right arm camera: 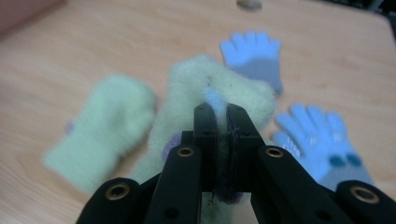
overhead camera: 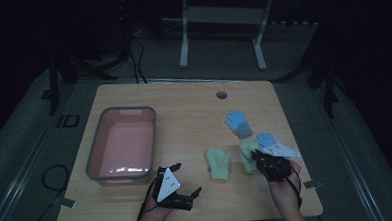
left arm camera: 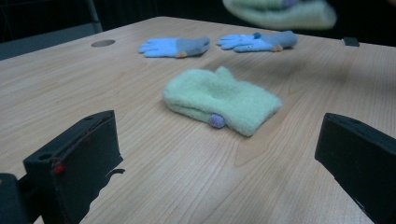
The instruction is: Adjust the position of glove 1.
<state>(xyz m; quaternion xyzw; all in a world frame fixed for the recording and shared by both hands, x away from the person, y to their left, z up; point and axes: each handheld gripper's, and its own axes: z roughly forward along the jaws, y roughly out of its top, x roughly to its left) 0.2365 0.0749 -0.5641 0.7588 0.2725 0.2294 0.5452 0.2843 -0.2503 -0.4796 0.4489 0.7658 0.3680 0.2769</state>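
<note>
My right gripper point(right arm camera: 222, 114) is shut on the cuff of a pale green mitten point(right arm camera: 196, 84), which hangs off the table from its jaws. In the high view that gripper point(overhead camera: 256, 155) is at the front right with the mitten point(overhead camera: 247, 152) in it. A second green mitten point(overhead camera: 219, 163) lies flat on the table just left of it, with a small purple button on its cuff point(left arm camera: 222, 100). My left gripper point(overhead camera: 187, 179) rests near the front edge, its jaws wide apart with nothing between them point(left arm camera: 219, 135). The held mitten point(left arm camera: 280, 11) hovers above the table beyond it.
Two blue gloves with grey cuffs lie on the right half of the table, one farther back point(overhead camera: 238, 123) and one beside my right gripper point(overhead camera: 265, 138). A pink bin with a grey rim point(overhead camera: 93, 145) stands at the left. A round grommet hole point(overhead camera: 222, 95) sits near the far edge.
</note>
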